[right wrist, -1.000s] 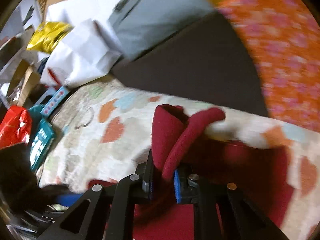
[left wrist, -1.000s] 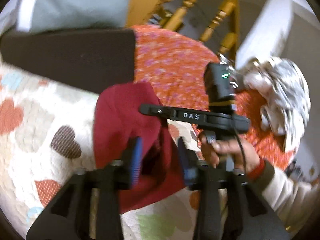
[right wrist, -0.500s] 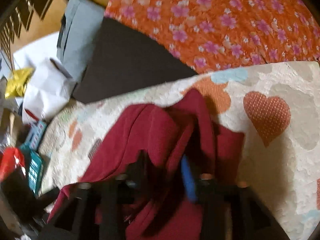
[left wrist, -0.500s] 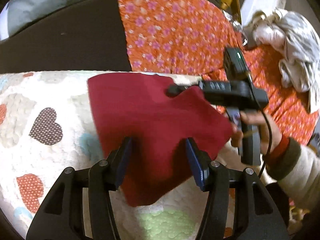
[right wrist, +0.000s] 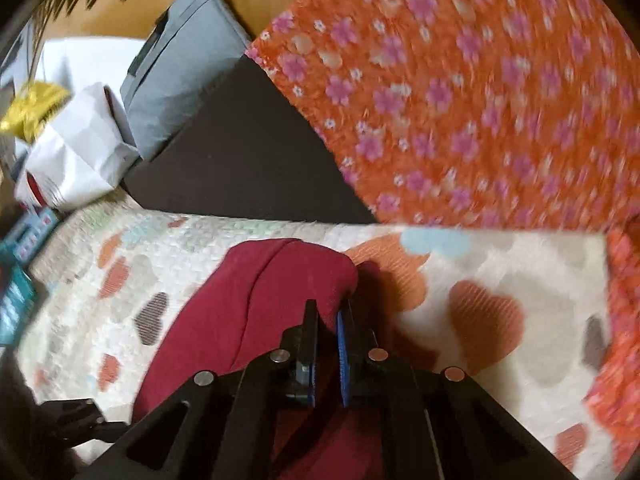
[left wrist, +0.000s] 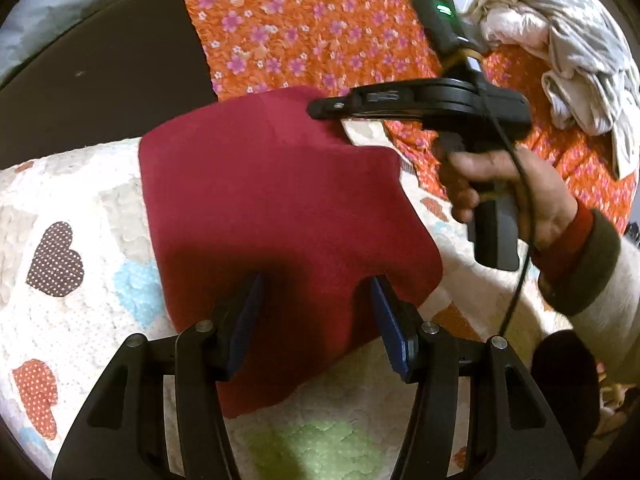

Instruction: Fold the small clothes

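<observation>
Red cloth (left wrist: 280,208) is laid mostly flat on the heart-print quilt (left wrist: 80,200), far edge reaching the orange floral sheet (left wrist: 300,32).

Left claw (left wrist: 316,320) is held wide open over the near part of the cloth, nothing gripped.

Right claw (right wrist: 328,344) is pinched nearly closed on a folded red edge; in the left view it is seen at the far right corner of the cloth.

Handling, as judged: soft, light, fleece-like fabric, limp with no stiffness, so corners will droop and layers may slide. Not fragile. Some grip against the textured quilt is expected, so dragging may bunch it.

Hold is best taken at edges or corners, pinching both layers at once. The near hem between the left fingers looks like the natural spot for the left claw.

A gray-white clothes pile (left wrist: 560,48) is seen far right.
</observation>
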Available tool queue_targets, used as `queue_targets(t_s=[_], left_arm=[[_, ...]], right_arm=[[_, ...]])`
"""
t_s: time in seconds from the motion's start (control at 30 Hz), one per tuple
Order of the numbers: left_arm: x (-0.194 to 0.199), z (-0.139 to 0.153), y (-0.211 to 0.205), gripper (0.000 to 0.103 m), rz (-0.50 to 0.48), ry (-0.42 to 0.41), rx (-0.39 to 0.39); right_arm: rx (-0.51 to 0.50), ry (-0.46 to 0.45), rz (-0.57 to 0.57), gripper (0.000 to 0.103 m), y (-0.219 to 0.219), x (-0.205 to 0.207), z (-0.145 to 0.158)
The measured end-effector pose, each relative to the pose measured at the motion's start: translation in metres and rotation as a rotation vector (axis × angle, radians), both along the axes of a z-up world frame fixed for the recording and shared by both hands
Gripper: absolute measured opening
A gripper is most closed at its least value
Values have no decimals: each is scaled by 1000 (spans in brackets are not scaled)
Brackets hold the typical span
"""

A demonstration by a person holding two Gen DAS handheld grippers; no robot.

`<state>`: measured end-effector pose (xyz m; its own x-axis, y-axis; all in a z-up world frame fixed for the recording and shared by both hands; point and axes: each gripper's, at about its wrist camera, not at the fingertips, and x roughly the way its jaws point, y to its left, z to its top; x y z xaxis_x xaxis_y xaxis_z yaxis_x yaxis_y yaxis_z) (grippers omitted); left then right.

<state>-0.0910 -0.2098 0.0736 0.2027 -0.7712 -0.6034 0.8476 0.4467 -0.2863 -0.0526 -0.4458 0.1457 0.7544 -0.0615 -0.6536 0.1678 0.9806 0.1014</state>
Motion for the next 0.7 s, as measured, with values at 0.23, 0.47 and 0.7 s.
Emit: queue_targets(t_s=[0.23, 0.47, 0.7], left_arm=[[1, -3, 0, 57, -3, -18, 37], [3, -4, 1, 57, -5, -10, 37], [2, -5, 2, 57, -18, -18, 43]], right_arm=[[273, 73, -31, 21, -26, 4, -35], [405, 90, -24, 44, -33, -18, -43], [459, 110, -36, 45, -24, 3, -65]])
